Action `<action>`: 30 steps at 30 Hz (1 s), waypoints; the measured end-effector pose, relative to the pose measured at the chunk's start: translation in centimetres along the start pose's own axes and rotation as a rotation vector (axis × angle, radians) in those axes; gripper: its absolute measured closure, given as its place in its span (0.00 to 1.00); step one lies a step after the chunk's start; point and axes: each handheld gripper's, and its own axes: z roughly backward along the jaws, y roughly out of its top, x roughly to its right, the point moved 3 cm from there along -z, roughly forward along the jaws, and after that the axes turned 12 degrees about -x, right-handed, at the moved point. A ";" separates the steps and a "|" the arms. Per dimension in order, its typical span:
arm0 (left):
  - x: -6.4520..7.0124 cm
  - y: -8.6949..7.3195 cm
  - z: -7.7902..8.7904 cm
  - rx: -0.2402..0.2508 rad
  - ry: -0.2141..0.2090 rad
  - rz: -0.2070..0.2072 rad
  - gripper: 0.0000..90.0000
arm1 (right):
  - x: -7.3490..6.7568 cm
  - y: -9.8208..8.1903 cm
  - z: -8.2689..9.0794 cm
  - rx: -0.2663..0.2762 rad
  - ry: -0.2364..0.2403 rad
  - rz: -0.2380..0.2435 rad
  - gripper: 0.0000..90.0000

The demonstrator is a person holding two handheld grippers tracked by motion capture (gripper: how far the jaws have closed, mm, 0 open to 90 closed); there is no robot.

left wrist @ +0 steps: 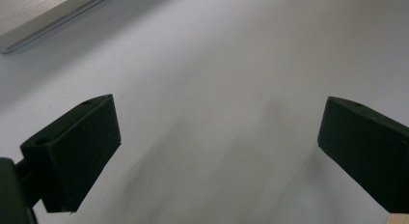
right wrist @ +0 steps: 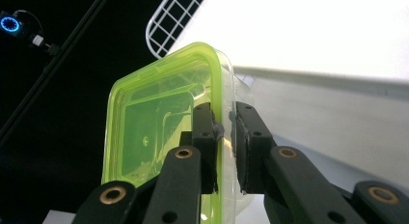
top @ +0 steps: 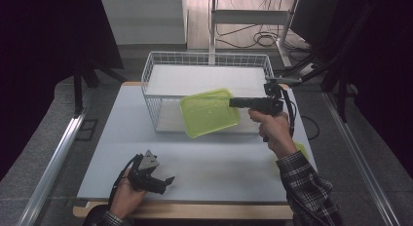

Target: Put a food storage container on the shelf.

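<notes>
**Green container held at the basket's front edge**

A translucent lime-green plastic container (top: 209, 112) with a matching lid hangs tilted in the air, in front of the near wall of a white wire basket (top: 160, 65) and above the tabletop (top: 219, 172). The right hand-held gripper (top: 233, 103) clamps it at its right rim: in the right gripper view the two black jaws pinch the container's (right wrist: 159, 132) lidded edge between them, one pad on the lid side and the other on the clear wall side. The container reaches out leftward from that grip, its lid face turned up and toward the camera in the high view. The person's right hand (top: 273, 128), in a plaid sleeve, holds this gripper level, pointing left.

The left hand-held gripper (top: 168, 182) lies low near the tabletop's near edge, well apart from the container, in the person's left hand (top: 129, 194). Its jaws stand wide apart with nothing between them, bare tabletop (left wrist: 217, 89) beyond.

A second bit of lime-green plastic (top: 301, 149) peeks out beside the right wrist; what it is cannot be told.
</notes>
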 end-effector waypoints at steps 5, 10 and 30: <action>0.0 0.0 0.0 0.003 -0.004 0.004 0.01 | -0.8 1.8 0.2 0.025 -0.032 0.022 0.89; 0.0 0.0 0.0 0.002 -0.005 0.004 0.01 | -1.0 3.2 0.4 0.049 -0.062 0.023 0.89; 0.0 0.0 -0.1 -0.013 -0.007 0.000 0.01 | -0.3 7.5 0.0 0.141 -0.181 -0.009 0.89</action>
